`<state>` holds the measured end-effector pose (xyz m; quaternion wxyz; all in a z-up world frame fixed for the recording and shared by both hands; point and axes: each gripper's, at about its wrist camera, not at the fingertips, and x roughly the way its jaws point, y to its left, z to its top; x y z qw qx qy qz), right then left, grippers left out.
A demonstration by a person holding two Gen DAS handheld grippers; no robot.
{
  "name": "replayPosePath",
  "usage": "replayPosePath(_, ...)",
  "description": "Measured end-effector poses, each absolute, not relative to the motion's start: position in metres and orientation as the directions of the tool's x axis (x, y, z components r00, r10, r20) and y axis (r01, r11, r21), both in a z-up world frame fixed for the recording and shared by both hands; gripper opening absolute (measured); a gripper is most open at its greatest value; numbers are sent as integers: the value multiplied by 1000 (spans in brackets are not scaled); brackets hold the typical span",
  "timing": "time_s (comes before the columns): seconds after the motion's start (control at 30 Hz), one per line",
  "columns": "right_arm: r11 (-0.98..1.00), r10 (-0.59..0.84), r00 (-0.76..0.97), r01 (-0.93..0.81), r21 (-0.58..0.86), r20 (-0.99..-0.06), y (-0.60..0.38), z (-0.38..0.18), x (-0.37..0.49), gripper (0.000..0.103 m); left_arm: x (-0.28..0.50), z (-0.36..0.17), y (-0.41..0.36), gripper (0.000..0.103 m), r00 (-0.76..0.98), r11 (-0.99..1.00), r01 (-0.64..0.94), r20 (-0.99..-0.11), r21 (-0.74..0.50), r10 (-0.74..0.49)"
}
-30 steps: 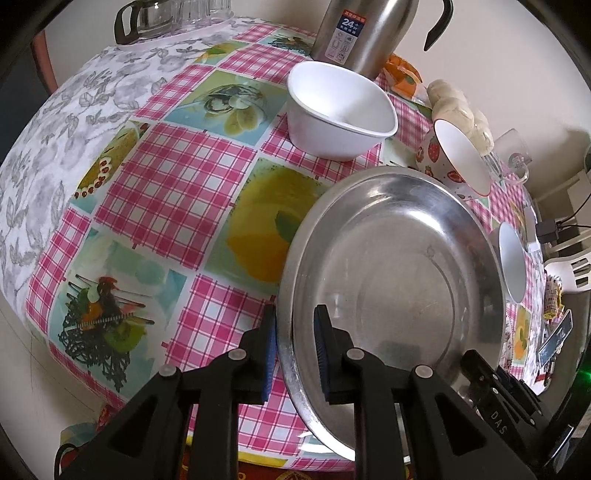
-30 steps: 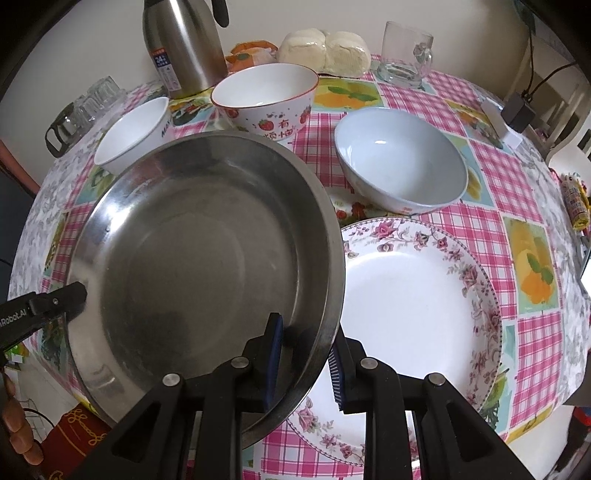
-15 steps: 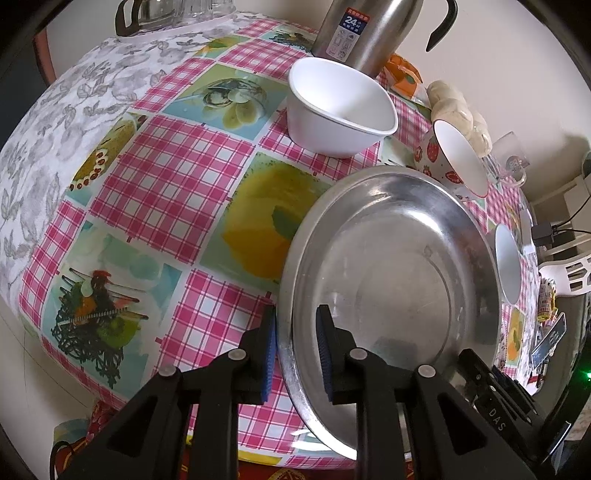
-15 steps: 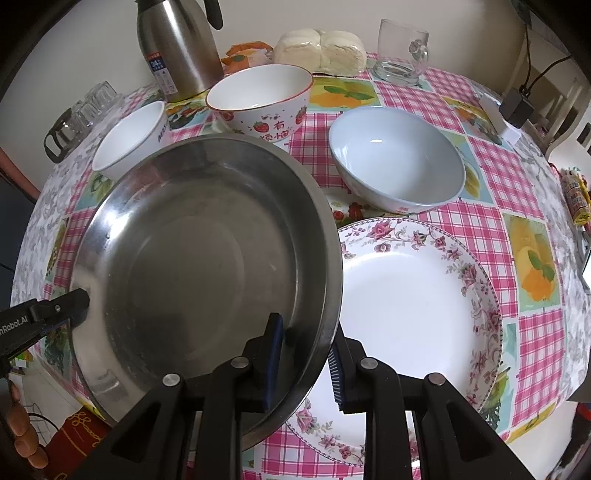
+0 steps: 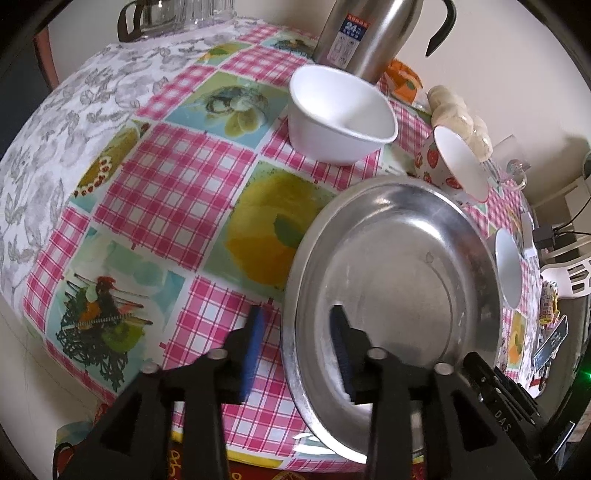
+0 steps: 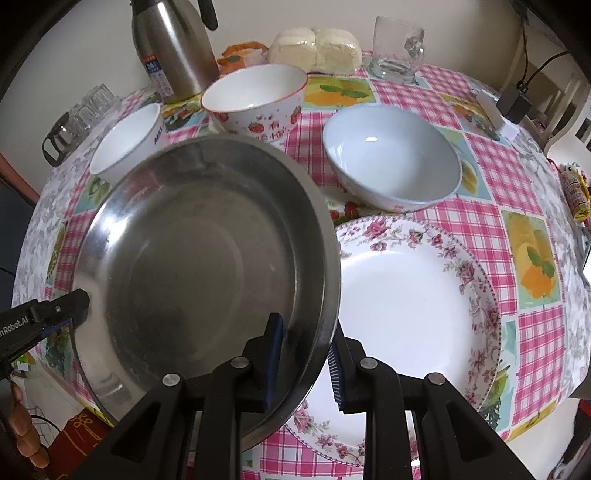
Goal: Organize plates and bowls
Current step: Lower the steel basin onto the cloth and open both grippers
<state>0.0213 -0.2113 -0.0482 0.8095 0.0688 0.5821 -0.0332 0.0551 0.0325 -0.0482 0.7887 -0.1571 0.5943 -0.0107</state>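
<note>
A large steel plate is held tilted above the table. My left gripper is open, its jaws straddling the plate's near rim without pinching it. My right gripper is shut on the plate's opposite rim. A floral white plate lies on the table, partly under the steel plate's right edge. A plain white bowl, a strawberry bowl and a pale blue bowl stand behind.
A steel thermos, wrapped buns, a glass mug and a glass holder stand along the back. A charger lies at the right. The checked tablecloth drops off near me.
My left gripper has opened and let go of the steel plate's rim. The right gripper still holds the plate, which has shifted slightly toward the floral plate.
</note>
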Motion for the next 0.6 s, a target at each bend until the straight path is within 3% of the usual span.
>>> replayPosePath(0.2, 987, 18, 359, 144, 74, -933, -214, -39, 21, 30, 55, -36, 36, 48, 353, 953, -169, -918, -253, -182)
replayPosePath(0.27, 986, 12, 379, 150, 74, -925, -216, -35, 21, 38, 55, -33, 36, 53, 368, 956, -168, -915, -240, -165)
replayPosePath(0.33, 985, -2, 401, 161, 69, -916, -217, -31, 20, 59, 56, -33, 36, 59, 368, 961, -172, -919, -216, -141)
replayPosePath(0.53, 985, -2, 429, 158, 72, -903, -217, -26, 21, 70, 56, -35, 34, 63, 367, 970, -167, -924, -177, -105)
replayPosePath(0.6, 986, 1, 433, 149, 72, -901, -215, -26, 22, 73, 56, -35, 32, 72, 370, 976, -160, -925, -150, -82)
